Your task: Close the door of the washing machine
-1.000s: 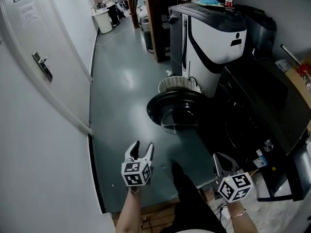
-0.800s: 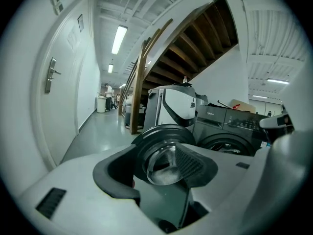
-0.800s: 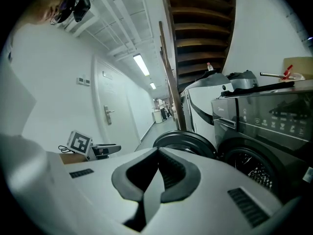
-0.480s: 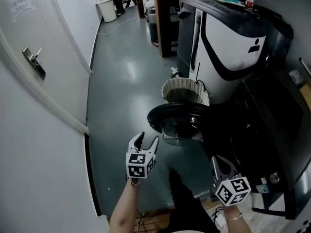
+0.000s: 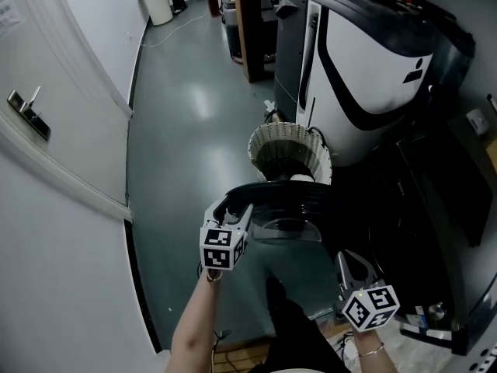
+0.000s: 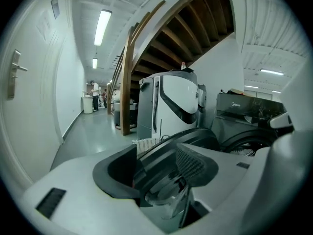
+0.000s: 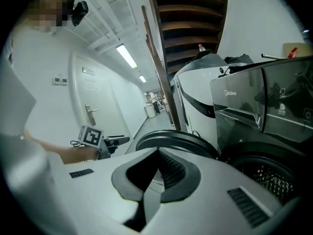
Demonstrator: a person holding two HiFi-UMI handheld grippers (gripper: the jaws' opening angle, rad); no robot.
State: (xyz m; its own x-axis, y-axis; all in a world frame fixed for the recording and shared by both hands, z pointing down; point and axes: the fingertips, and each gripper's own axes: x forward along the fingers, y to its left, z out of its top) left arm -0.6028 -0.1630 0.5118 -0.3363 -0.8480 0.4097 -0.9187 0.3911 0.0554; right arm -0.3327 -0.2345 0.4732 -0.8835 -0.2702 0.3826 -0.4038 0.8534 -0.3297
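Note:
The washing machine's round black door stands swung out over the floor, its glass bowl facing me. The dark machine body is on the right, and its drum opening shows in the right gripper view. My left gripper is open, its fingertips at the left rim of the door; the left gripper view shows the door's rim in the gap of the jaws, not pinched. My right gripper hangs lower right, shut on nothing, apart from the door.
A white woven basket stands on the floor just behind the door. A tall white-and-black appliance is beyond it. A white wall and a door with a handle run along the left. My leg and shoe are below.
Both grippers have travelled forward toward the washing machine. The left one has gone from open floor to the left rim of the door. The door has not swung.

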